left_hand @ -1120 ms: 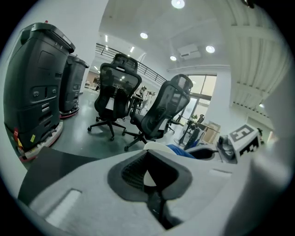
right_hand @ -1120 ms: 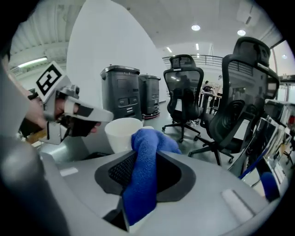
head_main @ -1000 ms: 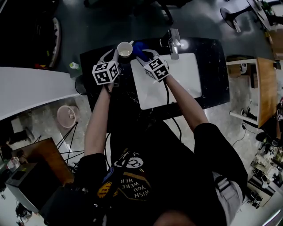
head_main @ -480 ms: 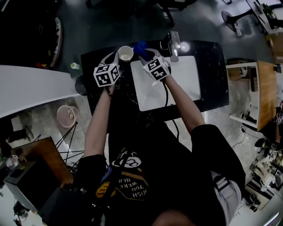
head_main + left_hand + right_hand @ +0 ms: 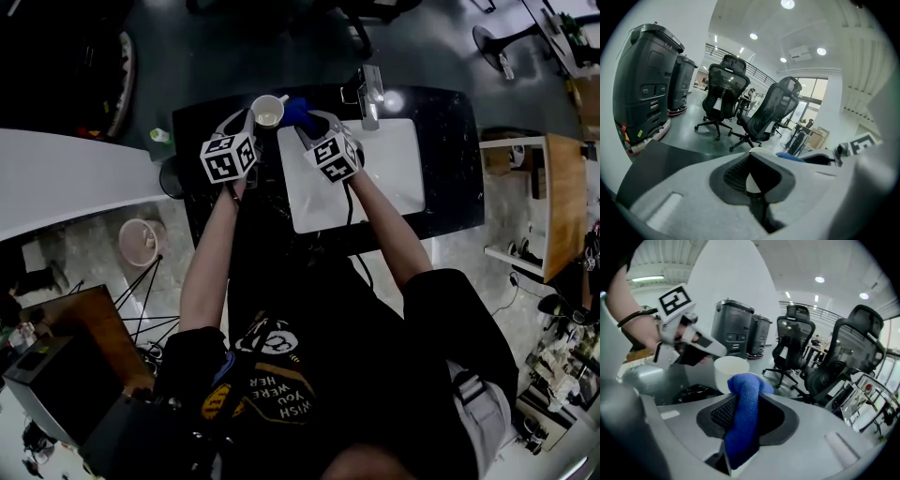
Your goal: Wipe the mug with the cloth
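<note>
A white mug (image 5: 268, 111) is lifted over the black counter's far edge. My left gripper (image 5: 246, 119) is shut on a white part of it, seen between the pads in the left gripper view (image 5: 751, 180); whether that part is the handle or the wall I cannot tell. The blue cloth (image 5: 298, 111) sits just right of the mug, with my right gripper (image 5: 308, 125) shut on it. In the right gripper view the cloth (image 5: 743, 413) sticks up out of the jaws, and the mug (image 5: 731, 372) stands just beyond it, close or touching. The left gripper (image 5: 689, 342) holds the mug from the left.
A white sink (image 5: 375, 178) is set into the black counter (image 5: 450, 150), right of the grippers, with a faucet (image 5: 369, 92) at its far rim. Office chairs (image 5: 726, 98) and dark machines (image 5: 644, 84) stand on the floor beyond the counter.
The right gripper with the cloth has drawn slightly nearer to the mug's right side. The left gripper and the mug have hardly moved.
</note>
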`<move>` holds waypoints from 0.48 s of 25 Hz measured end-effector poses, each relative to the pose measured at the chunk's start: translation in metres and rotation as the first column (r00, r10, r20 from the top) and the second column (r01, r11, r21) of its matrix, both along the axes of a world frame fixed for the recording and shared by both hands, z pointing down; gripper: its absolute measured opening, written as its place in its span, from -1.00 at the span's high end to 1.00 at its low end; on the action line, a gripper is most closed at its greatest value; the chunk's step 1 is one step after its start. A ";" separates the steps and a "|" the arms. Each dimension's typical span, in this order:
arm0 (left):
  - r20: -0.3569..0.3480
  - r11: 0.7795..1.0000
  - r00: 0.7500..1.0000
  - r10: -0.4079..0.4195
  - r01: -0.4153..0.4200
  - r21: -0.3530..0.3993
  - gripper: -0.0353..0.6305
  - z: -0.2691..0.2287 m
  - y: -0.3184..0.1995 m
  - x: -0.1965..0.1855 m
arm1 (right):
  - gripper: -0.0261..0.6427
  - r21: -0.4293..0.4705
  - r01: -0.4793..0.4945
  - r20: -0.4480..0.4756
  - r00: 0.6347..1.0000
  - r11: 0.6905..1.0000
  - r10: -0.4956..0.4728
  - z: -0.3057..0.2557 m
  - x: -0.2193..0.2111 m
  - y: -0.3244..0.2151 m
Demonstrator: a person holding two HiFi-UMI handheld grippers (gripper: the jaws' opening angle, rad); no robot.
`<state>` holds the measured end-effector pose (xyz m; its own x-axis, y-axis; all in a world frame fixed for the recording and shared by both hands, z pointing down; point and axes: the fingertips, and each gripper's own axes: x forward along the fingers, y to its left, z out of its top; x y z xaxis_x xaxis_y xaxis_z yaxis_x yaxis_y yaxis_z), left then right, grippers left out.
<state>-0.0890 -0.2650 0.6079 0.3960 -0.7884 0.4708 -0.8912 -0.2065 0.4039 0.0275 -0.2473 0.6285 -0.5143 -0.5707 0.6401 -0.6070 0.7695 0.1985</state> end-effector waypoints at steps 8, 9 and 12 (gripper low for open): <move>-0.010 1.000 1.000 -0.018 0.018 0.010 0.88 -0.002 0.004 0.002 | 0.55 -0.016 -0.005 -0.003 1.000 1.000 0.005 -0.004 -0.014 0.004; -0.011 1.000 1.000 -0.022 0.022 0.011 0.88 -0.002 0.004 0.002 | 0.55 -0.022 0.002 0.007 1.000 1.000 -0.002 -0.004 -0.016 0.014; -0.016 0.999 0.999 -0.039 0.039 0.014 0.88 -0.002 0.002 0.002 | 0.55 -0.044 0.063 0.019 0.998 0.997 -0.062 0.000 -0.025 0.041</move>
